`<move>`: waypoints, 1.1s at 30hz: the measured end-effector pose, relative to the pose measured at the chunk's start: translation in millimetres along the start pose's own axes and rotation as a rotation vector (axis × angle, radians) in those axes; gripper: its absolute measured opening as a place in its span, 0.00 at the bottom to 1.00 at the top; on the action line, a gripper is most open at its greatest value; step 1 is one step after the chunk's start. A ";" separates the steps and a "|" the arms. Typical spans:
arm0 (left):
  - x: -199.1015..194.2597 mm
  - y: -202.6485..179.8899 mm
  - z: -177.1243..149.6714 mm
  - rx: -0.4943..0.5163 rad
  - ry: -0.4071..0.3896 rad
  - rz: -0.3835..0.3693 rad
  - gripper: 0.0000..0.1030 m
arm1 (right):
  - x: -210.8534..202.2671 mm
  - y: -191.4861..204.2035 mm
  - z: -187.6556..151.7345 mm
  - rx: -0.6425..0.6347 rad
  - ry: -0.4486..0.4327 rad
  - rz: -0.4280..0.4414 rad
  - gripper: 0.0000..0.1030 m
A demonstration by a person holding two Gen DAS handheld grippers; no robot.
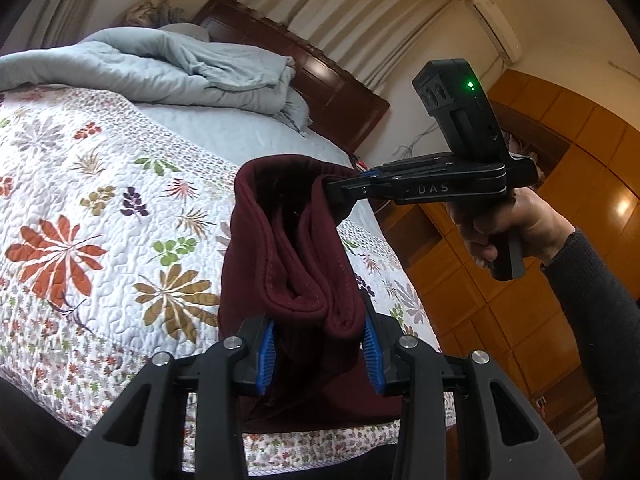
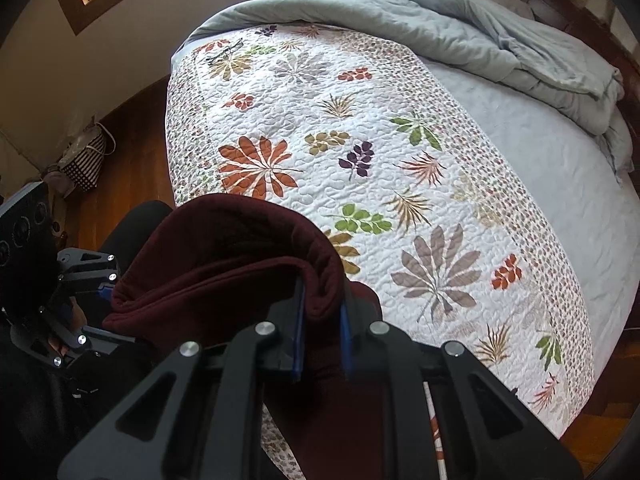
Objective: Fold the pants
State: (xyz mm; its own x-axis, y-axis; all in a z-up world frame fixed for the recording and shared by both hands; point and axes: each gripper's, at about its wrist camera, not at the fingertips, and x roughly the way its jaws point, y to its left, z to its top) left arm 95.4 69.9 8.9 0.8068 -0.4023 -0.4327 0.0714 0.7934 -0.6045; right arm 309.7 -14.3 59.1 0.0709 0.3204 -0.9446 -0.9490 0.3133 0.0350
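The dark maroon pants hang folded between my two grippers, above the near edge of the bed. My left gripper is shut on one end of the thick folded edge, blue pads pressed on the cloth. My right gripper comes in from the right and is shut on the other end. In the right wrist view the pants bulge up between the blue pads of my right gripper, and the rest hangs down below. The left gripper holds the cloth at the left edge there.
A floral quilt covers the bed. A rumpled light blue duvet lies at its head by a dark wooden headboard. Wooden wardrobe doors stand right of the bed. A striped bag sits on the wooden floor.
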 end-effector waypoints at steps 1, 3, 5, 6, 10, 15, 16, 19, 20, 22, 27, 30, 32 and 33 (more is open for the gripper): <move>1.2 -3.4 0.0 0.004 0.002 -0.004 0.36 | -2.0 -0.5 -2.9 0.001 -0.004 -0.005 0.12; 3.2 -10.7 -0.3 0.014 0.008 -0.012 0.36 | -7.8 -2.8 -11.6 0.006 -0.017 -0.015 0.12; 5.1 -18.4 -1.3 0.026 0.013 -0.020 0.36 | -12.6 -5.3 -19.6 0.013 -0.025 -0.019 0.12; 6.4 -22.8 -2.3 0.033 0.016 -0.024 0.36 | -15.1 -7.0 -23.9 0.018 -0.029 -0.021 0.12; 13.6 -37.7 -7.1 0.056 0.032 -0.039 0.36 | -22.4 -13.4 -40.9 0.033 -0.038 -0.029 0.12; 23.9 -55.8 -12.3 0.084 0.052 -0.060 0.36 | -30.3 -24.3 -65.3 0.065 -0.055 -0.036 0.12; 26.0 -60.0 -13.9 0.091 0.057 -0.064 0.36 | -32.0 -26.8 -71.2 0.073 -0.059 -0.038 0.12; 32.9 -70.6 -17.8 0.108 0.071 -0.077 0.36 | -35.4 -31.0 -84.2 0.087 -0.061 -0.046 0.11; 35.1 -74.2 -19.1 0.114 0.075 -0.082 0.36 | -36.7 -32.4 -88.2 0.091 -0.062 -0.047 0.11; 39.9 -80.6 -21.8 0.127 0.082 -0.087 0.36 | -39.7 -36.4 -97.1 0.103 -0.067 -0.049 0.11; 49.4 -94.1 -27.6 0.146 0.103 -0.106 0.36 | -44.7 -44.9 -118.6 0.128 -0.074 -0.060 0.11; 56.8 -100.0 -31.3 0.155 0.117 -0.116 0.36 | -46.3 -50.4 -131.9 0.143 -0.077 -0.066 0.11; 61.9 -104.0 -34.5 0.162 0.127 -0.124 0.36 | -47.2 -54.5 -141.0 0.155 -0.079 -0.068 0.11; 64.5 -106.2 -36.0 0.165 0.133 -0.127 0.36 | -47.0 -56.2 -145.3 0.161 -0.080 -0.069 0.11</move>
State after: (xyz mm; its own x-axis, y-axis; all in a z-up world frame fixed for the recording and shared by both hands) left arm 118.8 -56.7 21.1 0.7018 -0.5516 -0.4508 0.2709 0.7919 -0.5472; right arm 315.1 -176.9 54.1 0.1644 0.3612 -0.9179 -0.8801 0.4738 0.0288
